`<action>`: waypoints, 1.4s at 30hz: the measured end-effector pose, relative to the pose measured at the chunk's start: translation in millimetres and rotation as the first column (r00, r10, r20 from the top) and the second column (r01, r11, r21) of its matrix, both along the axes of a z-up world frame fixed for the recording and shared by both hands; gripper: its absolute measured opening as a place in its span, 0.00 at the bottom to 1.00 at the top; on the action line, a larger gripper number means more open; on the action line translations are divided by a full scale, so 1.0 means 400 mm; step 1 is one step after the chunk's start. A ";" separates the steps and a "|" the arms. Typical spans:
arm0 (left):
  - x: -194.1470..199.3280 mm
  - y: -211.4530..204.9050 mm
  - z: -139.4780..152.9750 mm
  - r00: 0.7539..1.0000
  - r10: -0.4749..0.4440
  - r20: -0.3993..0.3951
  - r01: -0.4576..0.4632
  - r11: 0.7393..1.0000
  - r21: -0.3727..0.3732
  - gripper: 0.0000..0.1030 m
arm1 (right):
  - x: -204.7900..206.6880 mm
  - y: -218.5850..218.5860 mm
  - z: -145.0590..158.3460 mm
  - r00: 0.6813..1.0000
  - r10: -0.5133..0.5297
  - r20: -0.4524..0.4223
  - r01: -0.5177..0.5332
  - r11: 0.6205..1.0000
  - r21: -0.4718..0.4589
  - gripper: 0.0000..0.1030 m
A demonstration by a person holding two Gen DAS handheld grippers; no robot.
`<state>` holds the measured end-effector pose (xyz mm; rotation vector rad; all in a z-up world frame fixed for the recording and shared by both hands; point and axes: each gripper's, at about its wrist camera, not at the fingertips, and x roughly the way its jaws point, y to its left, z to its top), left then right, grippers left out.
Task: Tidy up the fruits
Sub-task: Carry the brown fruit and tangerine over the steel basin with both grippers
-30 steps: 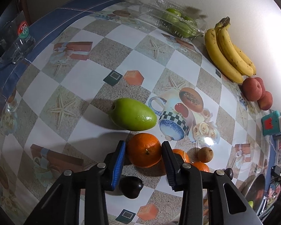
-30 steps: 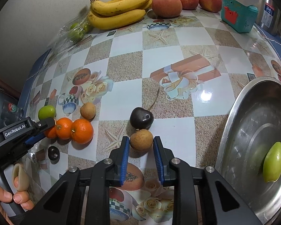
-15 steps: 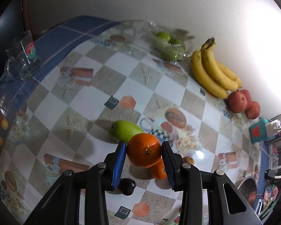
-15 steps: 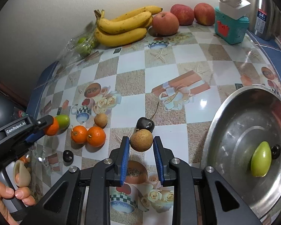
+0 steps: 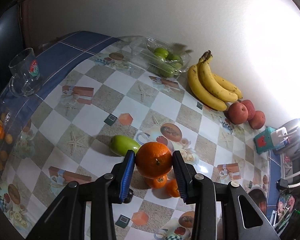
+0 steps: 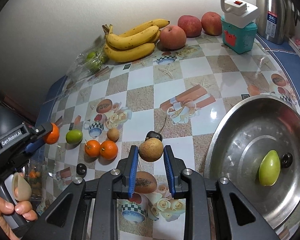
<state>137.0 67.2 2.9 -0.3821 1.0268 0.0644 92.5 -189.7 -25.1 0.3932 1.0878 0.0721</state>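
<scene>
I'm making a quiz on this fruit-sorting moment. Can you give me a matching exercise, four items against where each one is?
Items:
1. orange
2. brown fruit
3. green mango
4. bananas

Places:
A. in the metal bowl
B. by the wall
C. in the left gripper
D. in the right gripper

Pairs: 1-C, 2-D, 3-A, 4-B

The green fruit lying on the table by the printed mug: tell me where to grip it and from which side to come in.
Grip the green fruit across its narrow middle, coming from above. It is oval and lies on its side, so pads closing on the long flanks probably seat better than on the rounded ends. In the right wrist view it lies clear of the two small oranges, leaving room for both fingers.
</scene>
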 end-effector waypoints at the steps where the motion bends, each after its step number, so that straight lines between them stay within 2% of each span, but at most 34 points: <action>1: -0.001 -0.005 0.000 1.000 -0.005 -0.001 0.005 1.000 -0.005 0.40 | -0.002 -0.007 0.000 1.000 -0.006 -0.001 0.006 1.000 0.011 0.26; 7: -0.003 -0.053 0.001 0.998 -0.057 -0.002 0.057 0.998 -0.030 0.40 | -0.008 -0.046 0.003 0.999 -0.044 -0.003 0.044 0.998 0.034 0.26; 13: -0.011 -0.128 -0.001 0.991 -0.137 -0.005 0.137 0.988 -0.071 0.40 | -0.021 -0.124 -0.007 0.990 -0.135 -0.029 0.136 0.989 0.051 0.26; 25: -0.041 -0.308 0.000 0.945 -0.326 -0.015 0.323 0.940 -0.106 0.40 | -0.080 -0.304 -0.028 0.939 -0.334 -0.085 0.341 0.936 0.083 0.26; 34: -0.083 -0.456 -0.005 0.883 -0.468 -0.030 0.464 0.882 -0.085 0.40 | -0.131 -0.406 -0.038 0.892 -0.440 -0.103 0.448 0.891 0.073 0.26; 42: -0.138 -0.595 -0.026 0.808 -0.587 -0.044 0.587 0.809 -0.018 0.40 | -0.157 -0.450 -0.038 0.869 -0.487 -0.091 0.493 0.869 0.051 0.26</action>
